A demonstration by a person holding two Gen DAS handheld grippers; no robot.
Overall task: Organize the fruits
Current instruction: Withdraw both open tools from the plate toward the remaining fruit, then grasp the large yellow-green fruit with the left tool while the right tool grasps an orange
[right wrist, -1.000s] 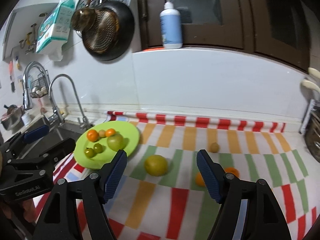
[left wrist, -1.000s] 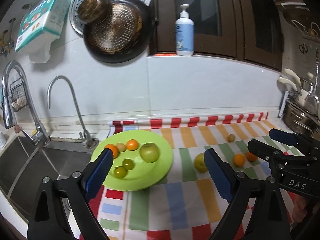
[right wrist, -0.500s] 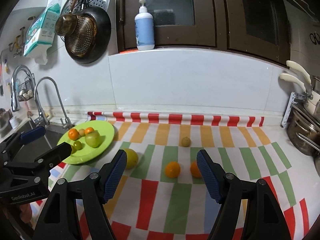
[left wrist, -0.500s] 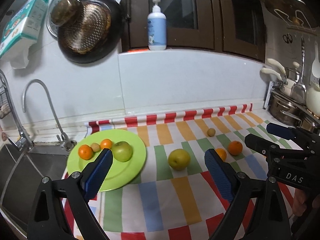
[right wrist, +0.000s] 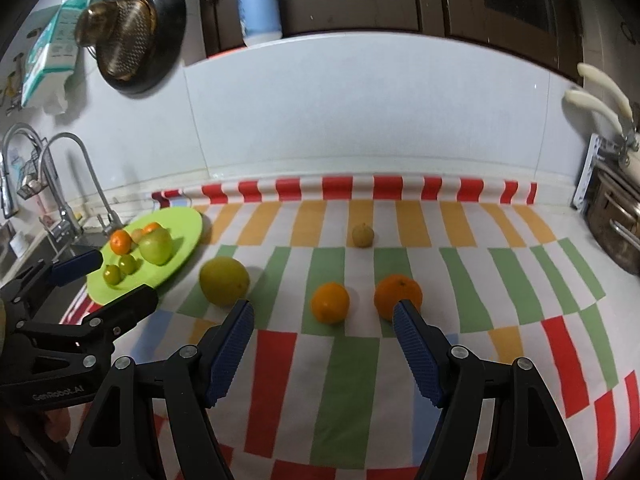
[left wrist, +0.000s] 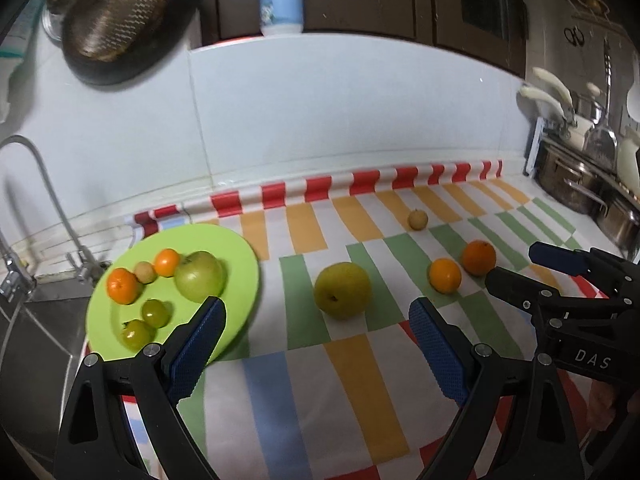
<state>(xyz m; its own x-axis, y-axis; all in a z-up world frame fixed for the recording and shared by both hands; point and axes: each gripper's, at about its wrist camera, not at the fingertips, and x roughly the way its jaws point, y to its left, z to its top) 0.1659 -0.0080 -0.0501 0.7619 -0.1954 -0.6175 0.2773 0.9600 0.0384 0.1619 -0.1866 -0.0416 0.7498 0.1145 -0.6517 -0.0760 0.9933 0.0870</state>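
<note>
A lime green plate [left wrist: 236, 252] [right wrist: 184, 224] at the cloth's left end holds a green apple [left wrist: 199, 276], oranges and small green fruits. On the striped cloth lie a yellow-green pear [left wrist: 342, 289] [right wrist: 224, 280], two oranges [left wrist: 445, 275] [left wrist: 479, 257] [right wrist: 330, 303] [right wrist: 397, 296] and a small tan fruit [left wrist: 417, 219] [right wrist: 363, 235]. My left gripper [left wrist: 316, 320] is open and empty, just short of the pear. My right gripper [right wrist: 322, 322] is open and empty, with the left orange just beyond its fingertips.
A sink [left wrist: 36, 344] with taps [right wrist: 84, 184] lies left of the plate. Steel pots [left wrist: 580, 176] stand at the right end. A pan [right wrist: 136, 40] hangs on the tiled wall, and a lotion bottle [right wrist: 258, 4] stands on the ledge above.
Both grippers have moved forward and lower toward the fruits on the cloth. The pear and oranges look larger and closer. Both stay open.
</note>
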